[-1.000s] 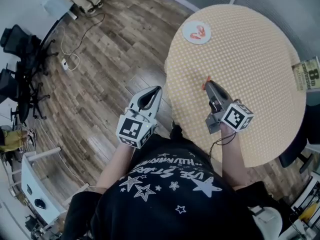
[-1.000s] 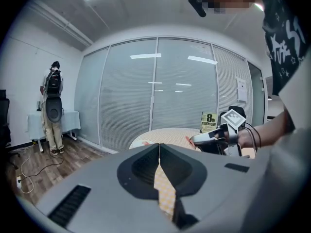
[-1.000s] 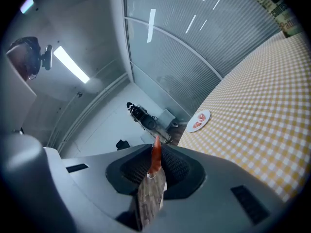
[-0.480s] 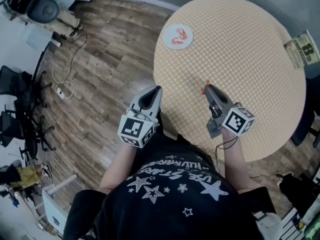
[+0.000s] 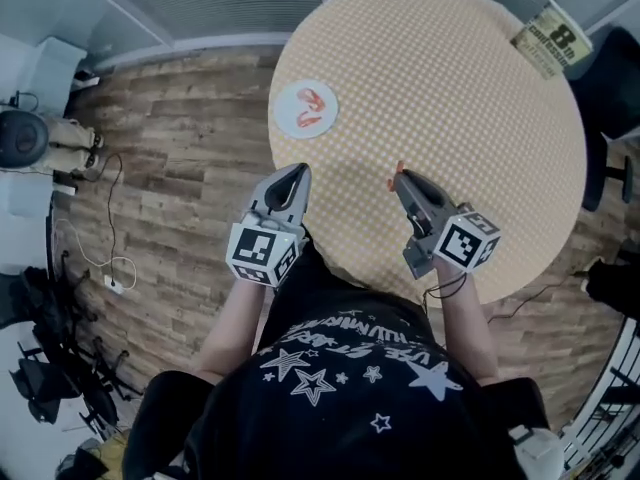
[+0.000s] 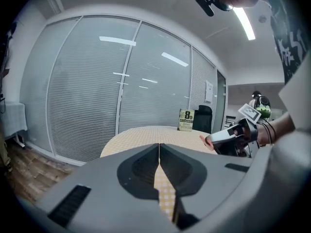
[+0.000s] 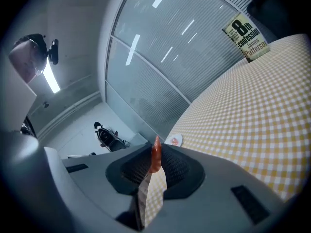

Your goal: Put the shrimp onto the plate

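Note:
My right gripper (image 5: 397,178) is shut on an orange shrimp (image 7: 155,155), held above the round yellow-checked table (image 5: 480,138); the shrimp's tip (image 5: 394,174) pokes out past the jaws. A white plate (image 5: 305,109) with two shrimps on it sits near the table's left edge, seen small and far off (image 7: 175,140) in the right gripper view. My left gripper (image 5: 294,178) hangs at the table's near-left edge, its jaws closed together with nothing between them (image 6: 159,154).
A book (image 5: 551,37) stands at the table's far right rim, and shows again as a book (image 7: 247,37) in the right gripper view. Wood floor (image 5: 150,198) lies to the left. A dark chair (image 5: 610,68) stands beyond the table's right side.
The head view has swung, so the table and plate sit lower and further left in the picture. Both grippers keep their poses; the right one still holds the shrimp.

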`<state>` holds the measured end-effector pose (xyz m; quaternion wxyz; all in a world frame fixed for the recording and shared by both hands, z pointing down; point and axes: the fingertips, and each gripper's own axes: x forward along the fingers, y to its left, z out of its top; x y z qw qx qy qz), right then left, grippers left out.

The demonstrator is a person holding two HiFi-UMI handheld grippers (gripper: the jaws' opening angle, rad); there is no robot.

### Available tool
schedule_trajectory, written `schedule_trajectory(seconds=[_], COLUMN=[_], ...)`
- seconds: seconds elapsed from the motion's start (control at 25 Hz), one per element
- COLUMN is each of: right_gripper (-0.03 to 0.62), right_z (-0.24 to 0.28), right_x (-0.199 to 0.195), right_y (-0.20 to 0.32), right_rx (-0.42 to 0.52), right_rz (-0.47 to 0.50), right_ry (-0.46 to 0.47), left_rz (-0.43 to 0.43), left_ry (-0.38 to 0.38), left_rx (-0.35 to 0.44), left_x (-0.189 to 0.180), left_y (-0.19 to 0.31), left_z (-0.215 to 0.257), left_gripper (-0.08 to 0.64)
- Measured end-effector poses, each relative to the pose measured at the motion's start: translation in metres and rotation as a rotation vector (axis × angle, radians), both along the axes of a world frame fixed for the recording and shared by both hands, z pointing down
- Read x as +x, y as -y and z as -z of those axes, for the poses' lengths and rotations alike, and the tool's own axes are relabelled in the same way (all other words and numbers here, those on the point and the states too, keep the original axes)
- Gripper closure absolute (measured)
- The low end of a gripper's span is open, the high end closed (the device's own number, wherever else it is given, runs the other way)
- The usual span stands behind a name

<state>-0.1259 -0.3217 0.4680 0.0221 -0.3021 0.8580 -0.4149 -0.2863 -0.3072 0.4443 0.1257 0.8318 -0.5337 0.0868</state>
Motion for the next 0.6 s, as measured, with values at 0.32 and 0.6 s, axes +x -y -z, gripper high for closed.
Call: schedule_trajectory(seconds=[0.32,0.6], right_gripper=[0.531,0.531], right_z=[0.001,-0.022], right_x=[-0.087,-0.161], right_y=[0.040,0.073], right_rx=[0.002,-0.053], right_rz=[-0.040,-0.072], right_ry=[-0.048,-0.131], left_rz=[-0.087,-0.166], left_ry=[-0.022,0.026], left_rx=[-0.007,-0.014], left_x=[-0.064,-0.112], left_y=[0.052,0.072], left_z=[-0.005,-0.018], left_gripper=[0.551,0.551])
